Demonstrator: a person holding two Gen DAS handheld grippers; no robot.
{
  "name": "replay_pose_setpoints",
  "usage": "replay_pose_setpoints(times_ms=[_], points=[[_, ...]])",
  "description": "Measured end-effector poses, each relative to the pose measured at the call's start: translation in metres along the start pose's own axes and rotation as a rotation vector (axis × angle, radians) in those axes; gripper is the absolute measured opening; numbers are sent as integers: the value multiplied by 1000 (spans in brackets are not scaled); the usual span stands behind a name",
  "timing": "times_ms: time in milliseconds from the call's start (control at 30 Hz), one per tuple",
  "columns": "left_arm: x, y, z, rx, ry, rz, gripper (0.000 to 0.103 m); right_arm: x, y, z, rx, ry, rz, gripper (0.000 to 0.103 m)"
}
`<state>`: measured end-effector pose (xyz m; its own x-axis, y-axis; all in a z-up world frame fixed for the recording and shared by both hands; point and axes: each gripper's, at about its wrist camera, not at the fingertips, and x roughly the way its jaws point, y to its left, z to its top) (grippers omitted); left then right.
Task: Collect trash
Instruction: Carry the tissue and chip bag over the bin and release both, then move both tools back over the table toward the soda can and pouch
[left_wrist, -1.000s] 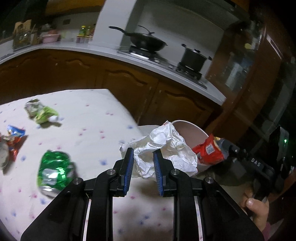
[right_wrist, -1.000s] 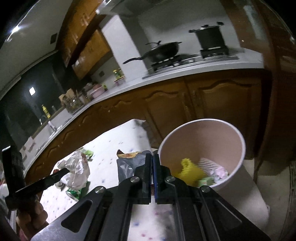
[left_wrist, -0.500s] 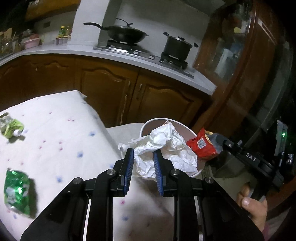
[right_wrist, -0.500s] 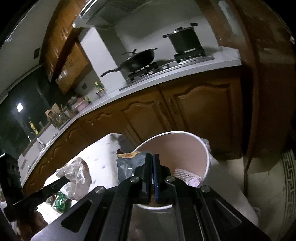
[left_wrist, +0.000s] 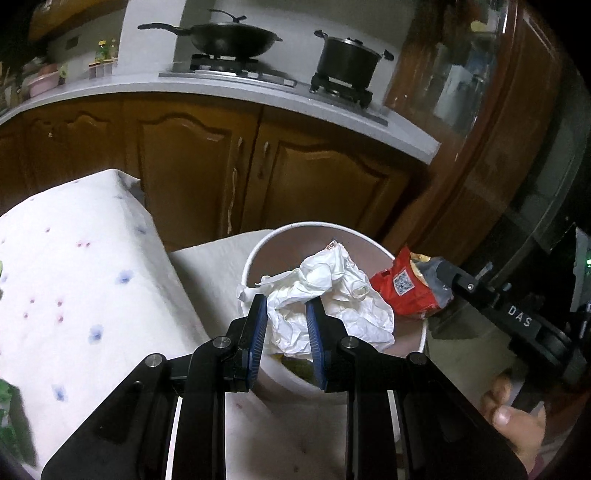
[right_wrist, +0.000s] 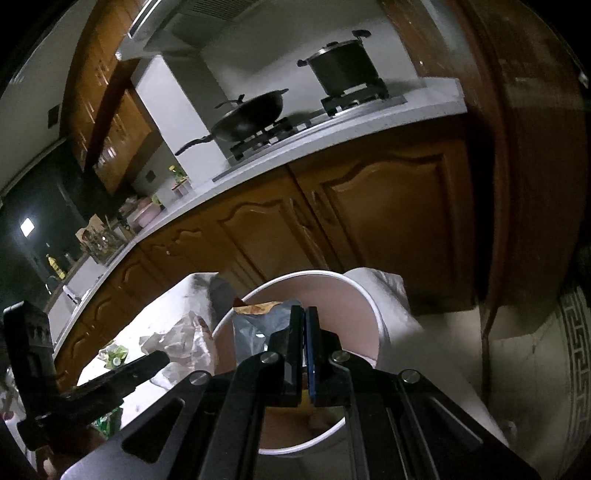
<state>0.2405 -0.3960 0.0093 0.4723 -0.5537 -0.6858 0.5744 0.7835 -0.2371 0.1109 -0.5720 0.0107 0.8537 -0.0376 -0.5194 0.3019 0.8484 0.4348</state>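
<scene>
White crumpled plastic bag (left_wrist: 328, 295), held above pale pink bin (left_wrist: 258, 254) with white rim. Red snack packet (left_wrist: 406, 291), white code patch on its face, silver-grey inside, at right edge of bin. Blue ribbed pads (left_wrist: 257, 332) on black left gripper (left_wrist: 284, 336); black right gripper (right_wrist: 304, 354) with blue pads, white lettering on its body. White tablecloth (left_wrist: 74, 277), sprinkled with small pink and blue dots, left of bin. Green wrapper (left_wrist: 11, 417) at far-left edge of tablecloth. Brown wooden cabinets (left_wrist: 207, 166) behind bin, under pale grey countertop (left_wrist: 110, 92). Black wok (left_wrist: 232, 38) and black pot (left_wrist: 347, 61) above cabinets.
</scene>
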Motion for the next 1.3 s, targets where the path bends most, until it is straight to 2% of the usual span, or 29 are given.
replay_pose_setpoints(times_ms=[133,233,300,333,367,433,467,800,1000,1133,1300], points=[[11,-1,-2,2,25,-6,24,5,-5,-1,6,10,-1,1],[13,-2,-4,4,37,5,38,9,-9,-1,21,11,-3,7],[13,-3,-4,5,40,13,40,10,-12,0,40,13,6,10],[13,-2,-5,4,43,15,44,10,-15,0,53,15,4,18],[12,-2,-5,2,44,11,48,10,-16,0,63,13,10,30],[9,-2,-6,-1,36,11,52,9,-19,0,75,6,19,39],[9,-1,-6,-5,37,11,54,9,-18,0,73,3,19,39],[-4,3,-15,-28,31,7,55,-6,-14,-1,69,-12,22,41],[-36,26,-26,-69,-3,31,59,-13,1,-7,50,-14,41,54],[-66,51,-37,-112,-32,50,59,-19,22,-16,22,-19,64,78],[-103,85,-52,-166,-73,90,62,-23,58,-30,-20,-5,117,79]])
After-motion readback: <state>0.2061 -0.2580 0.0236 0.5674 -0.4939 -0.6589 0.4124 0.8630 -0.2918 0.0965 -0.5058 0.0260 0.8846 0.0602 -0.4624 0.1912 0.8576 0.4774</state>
